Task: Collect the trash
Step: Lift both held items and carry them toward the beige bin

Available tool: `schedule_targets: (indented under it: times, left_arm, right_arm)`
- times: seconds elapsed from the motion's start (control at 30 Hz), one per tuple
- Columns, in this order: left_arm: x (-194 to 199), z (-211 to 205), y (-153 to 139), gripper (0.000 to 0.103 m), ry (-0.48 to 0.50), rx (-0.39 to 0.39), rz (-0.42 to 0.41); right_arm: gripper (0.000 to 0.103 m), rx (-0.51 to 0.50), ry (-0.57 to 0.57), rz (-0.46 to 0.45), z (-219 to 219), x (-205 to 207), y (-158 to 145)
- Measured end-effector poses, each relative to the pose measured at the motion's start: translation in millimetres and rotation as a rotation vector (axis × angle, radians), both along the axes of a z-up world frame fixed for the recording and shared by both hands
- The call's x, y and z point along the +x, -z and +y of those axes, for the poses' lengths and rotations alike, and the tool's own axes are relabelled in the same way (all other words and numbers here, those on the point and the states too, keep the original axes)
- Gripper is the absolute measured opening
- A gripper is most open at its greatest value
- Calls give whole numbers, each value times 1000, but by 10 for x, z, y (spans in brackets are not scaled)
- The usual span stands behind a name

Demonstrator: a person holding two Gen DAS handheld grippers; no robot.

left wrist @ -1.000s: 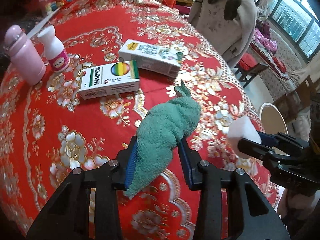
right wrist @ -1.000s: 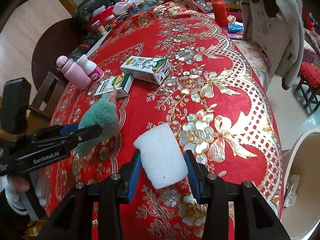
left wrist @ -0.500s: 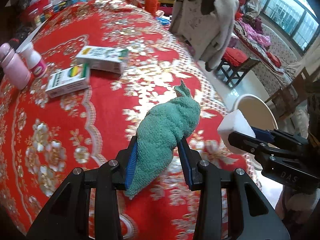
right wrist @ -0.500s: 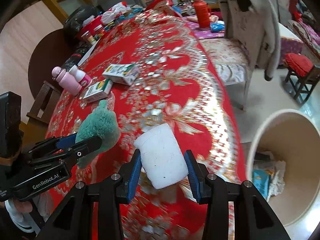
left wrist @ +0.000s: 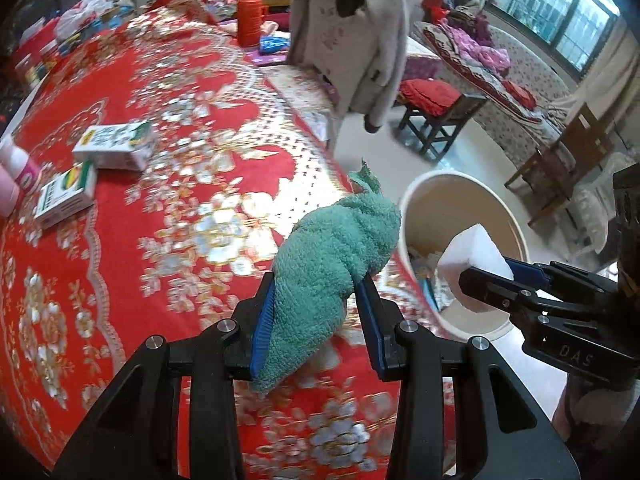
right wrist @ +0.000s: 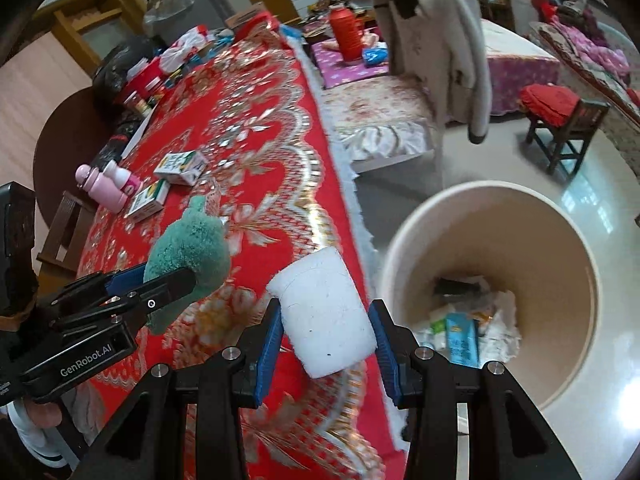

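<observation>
My left gripper [left wrist: 318, 312] is shut on a green towel rag [left wrist: 332, 256] and holds it above the edge of the red table [left wrist: 160, 200]. My right gripper [right wrist: 326, 340] is shut on a white foam block [right wrist: 324, 312], held at the table's edge next to the beige trash bin [right wrist: 560, 240]. The bin stands on the floor and holds wrappers and paper. In the left wrist view the right gripper [left wrist: 492, 280] holds the block [left wrist: 474, 256] over the bin's rim [left wrist: 420, 192]. The rag also shows in the right wrist view [right wrist: 188, 252].
On the table lie a milk carton [left wrist: 116, 146], a medicine box [left wrist: 66, 196] and two pink bottles [right wrist: 104, 184]. A coat hangs on a chair [left wrist: 356, 36] behind the bin. A small stool [left wrist: 436, 112] stands on the floor.
Both grippers have moved right, from over the table to its edge by the trash bin, still holding the rag and the foam block. The bin has come closer in both views.
</observation>
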State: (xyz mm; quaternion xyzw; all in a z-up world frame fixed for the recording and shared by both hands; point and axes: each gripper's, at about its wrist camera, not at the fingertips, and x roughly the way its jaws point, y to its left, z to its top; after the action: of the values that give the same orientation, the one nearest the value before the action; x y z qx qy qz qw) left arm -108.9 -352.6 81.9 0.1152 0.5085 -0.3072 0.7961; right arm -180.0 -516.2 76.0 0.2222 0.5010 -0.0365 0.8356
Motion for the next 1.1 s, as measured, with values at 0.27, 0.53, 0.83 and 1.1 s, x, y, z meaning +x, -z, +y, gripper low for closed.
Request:
schedule_targets:
  times: [0.27,0.53,0.83,1.1]
  left_arm:
    - [-158,-376,61,37,56,5,9]
    - [-322,-734,152,37,106,17,27]
    - [-443,-1123,301,37,157,29,65]
    - [-508,-1409,393,37,193,39,82]
  right_arm:
    - [42,-2,64,20,-351,-283,51]
    - [42,4,113,50,-646,-502,155]
    - [42,6,179,90,-966,-707,285]
    - [42,15,216,114,-1188,-825,369]
